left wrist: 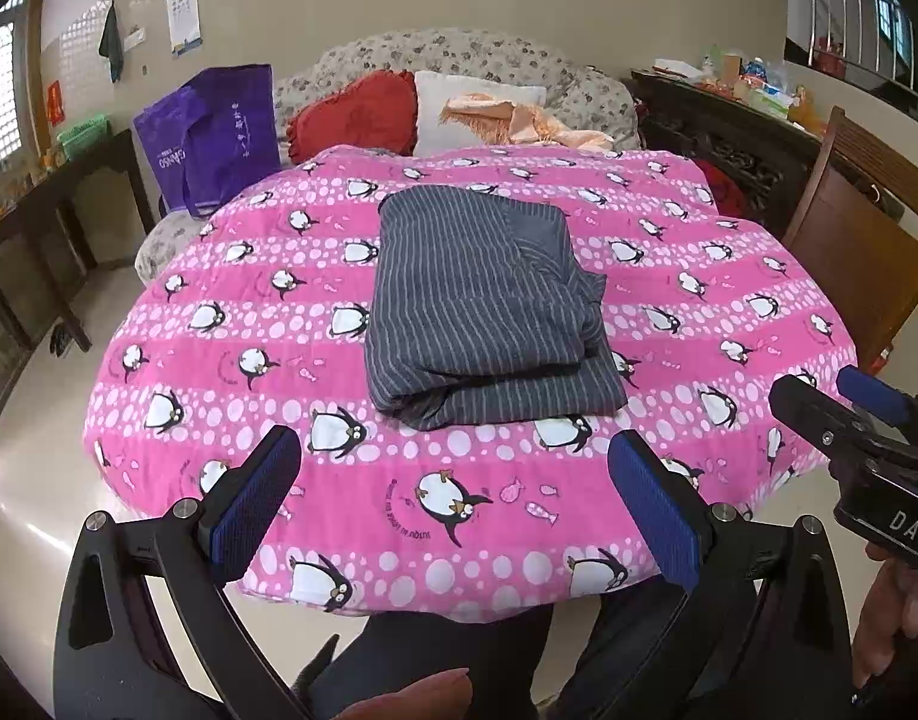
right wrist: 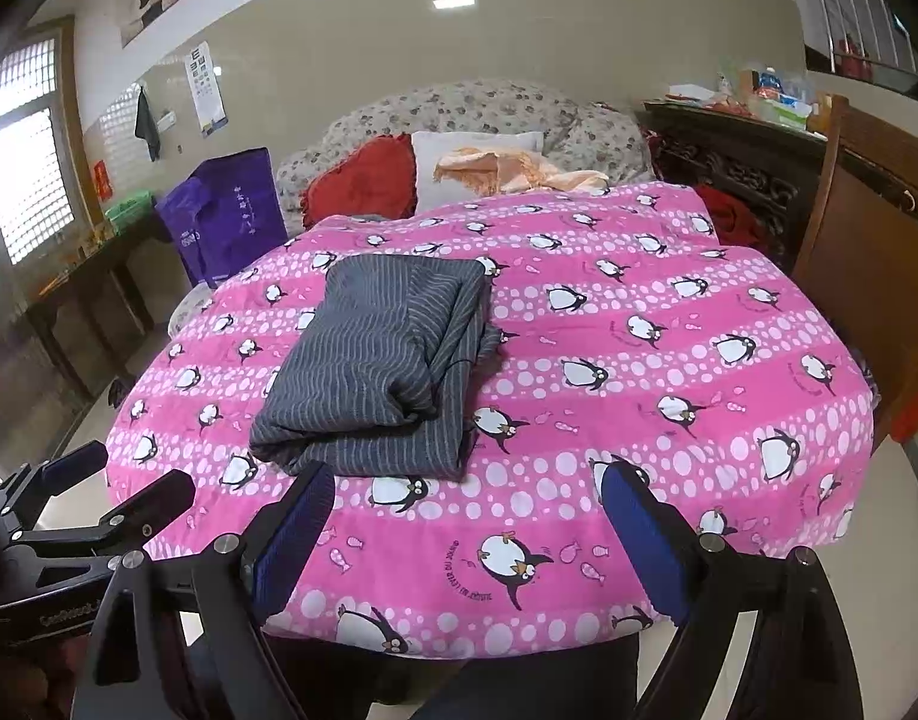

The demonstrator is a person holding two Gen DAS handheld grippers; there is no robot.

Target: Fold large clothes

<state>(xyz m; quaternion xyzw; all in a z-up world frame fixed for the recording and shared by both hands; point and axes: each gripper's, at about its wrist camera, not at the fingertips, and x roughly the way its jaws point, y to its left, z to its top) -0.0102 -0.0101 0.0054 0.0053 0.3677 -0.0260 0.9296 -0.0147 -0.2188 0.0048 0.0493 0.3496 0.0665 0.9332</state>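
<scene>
Pink penguin-print quilt (left wrist: 231, 324) covers the round bench from rim to rim, and that soft, slightly cushioned top is what any further fold has to be made on; behind it stand a floral sofa (left wrist: 459, 60) with a red cushion (left wrist: 357, 114), a purple bag (left wrist: 219, 132) to its left and a wooden chair (left wrist: 849, 228) at the bench's right edge; the striped garment (left wrist: 477, 300) lies near the middle of the quilt, already doubled into a thick rectangle, its rounded fold facing the person and looser layers fanned out along its right side, seen best from the right wrist (right wrist: 375, 366); judged from that, the folding looks nearly finished, and what remains is most likely squaring the bundle; to do it well, I would tuck the stray right-hand layers under first, then press along the near fold rather than lift the whole stack, since a thick knit pile will slump if raised by one corner; pinch only the garment, as the quilt beneath could ride up with it; left tool (left wrist: 453, 498) hovers over the near rim, jaws wide apart and empty; right tool (right wrist: 465, 525) is likewise spread wide, nothing between its pads, clear of the cloth
</scene>
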